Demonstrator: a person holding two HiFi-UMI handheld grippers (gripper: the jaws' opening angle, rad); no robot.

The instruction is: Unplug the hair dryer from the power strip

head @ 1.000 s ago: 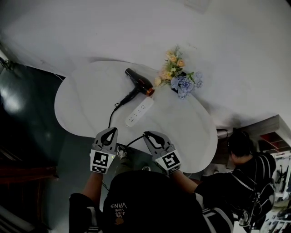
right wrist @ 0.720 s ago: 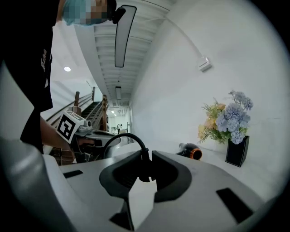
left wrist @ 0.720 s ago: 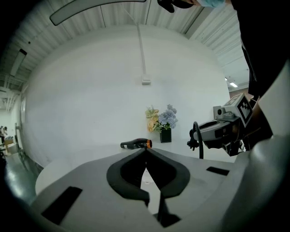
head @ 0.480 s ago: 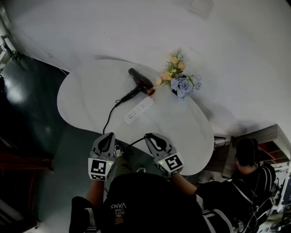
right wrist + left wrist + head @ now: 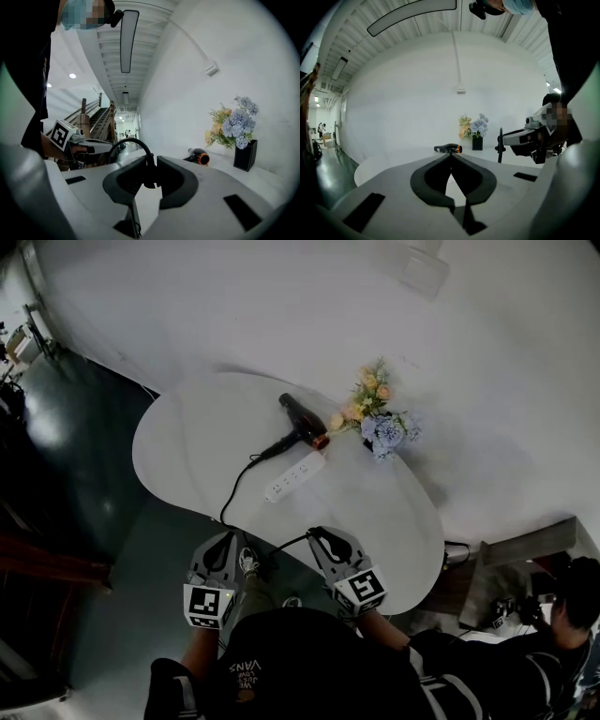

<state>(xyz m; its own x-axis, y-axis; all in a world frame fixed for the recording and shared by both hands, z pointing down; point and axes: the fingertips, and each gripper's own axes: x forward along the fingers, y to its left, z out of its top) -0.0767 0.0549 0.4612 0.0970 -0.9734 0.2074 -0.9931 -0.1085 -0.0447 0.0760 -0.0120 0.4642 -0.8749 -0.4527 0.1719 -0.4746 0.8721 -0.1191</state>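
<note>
The black hair dryer (image 5: 302,422) with a copper nozzle lies on the white table (image 5: 178,442), beside the white power strip (image 5: 294,476). Its black cord (image 5: 234,493) runs off the table's near edge and loops up to my right gripper (image 5: 320,536). That gripper is shut on the plug (image 5: 148,174), with the cord (image 5: 127,142) arching above its jaws. The plug is clear of the strip. My left gripper (image 5: 225,542) hovers level with it off the table's near edge, shut (image 5: 451,158) with nothing in it. The dryer (image 5: 448,148) lies far ahead of both grippers.
A black vase of blue and yellow flowers (image 5: 380,420) stands behind the dryer near the white wall. Dark floor (image 5: 75,484) lies left of the table. Another person (image 5: 562,615) sits at the lower right. A staircase (image 5: 96,119) shows in the right gripper view.
Both grippers have drawn back a little from the table's near edge, the right one still gripping the plug. The head view has shifted, so the table sits higher and further right.
</note>
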